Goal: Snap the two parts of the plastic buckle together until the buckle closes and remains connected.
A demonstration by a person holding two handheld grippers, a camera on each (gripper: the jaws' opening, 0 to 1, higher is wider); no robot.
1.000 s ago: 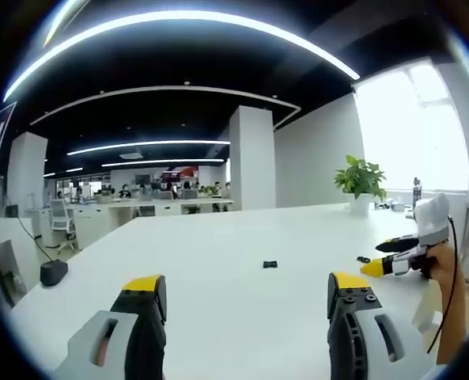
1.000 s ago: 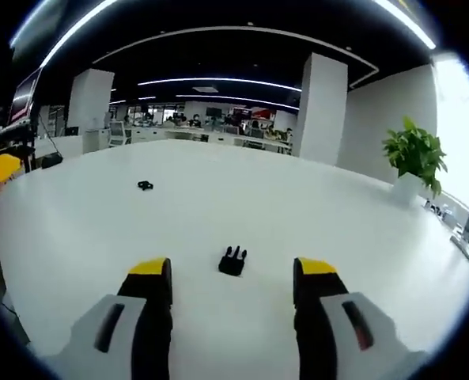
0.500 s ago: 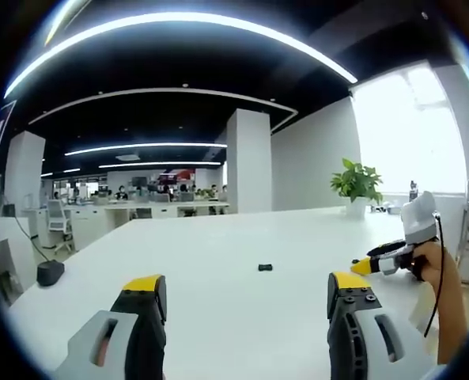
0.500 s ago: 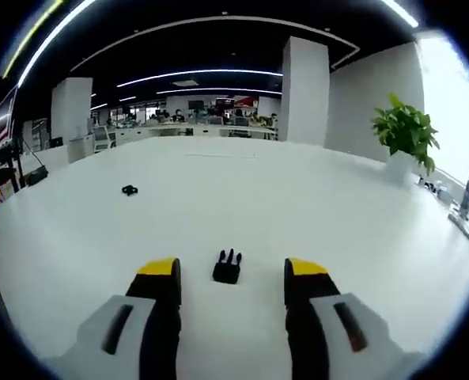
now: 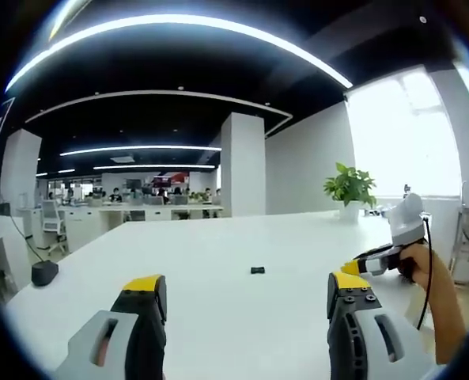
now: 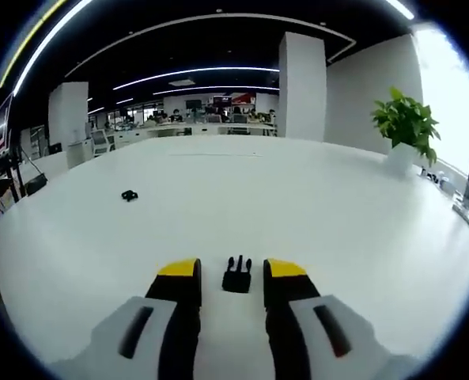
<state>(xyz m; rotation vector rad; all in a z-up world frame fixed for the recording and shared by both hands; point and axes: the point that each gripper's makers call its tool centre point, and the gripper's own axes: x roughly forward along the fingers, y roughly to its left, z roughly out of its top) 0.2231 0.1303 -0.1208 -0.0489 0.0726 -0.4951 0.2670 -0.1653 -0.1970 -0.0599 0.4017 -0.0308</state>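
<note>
Our right hand-held gripper [image 6: 229,273] has its jaws narrowed around the pronged buckle half [image 6: 236,275], probably not pinching yet. It looks light, stiff and slick, so we'd grab its flat body, not the prongs. The left hand-held gripper [image 5: 246,290] is wide open, well short of the other half [image 5: 257,270] on the tabletop [image 5: 218,245].

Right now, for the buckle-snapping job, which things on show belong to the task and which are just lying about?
Belong to the job:
- black pronged plastic buckle part, between the right claw tips
- small black plastic buckle part lying apart on the table
- left claw, open

Just lying about:
- green potted plant
- dark rounded object at the white table edge
</note>
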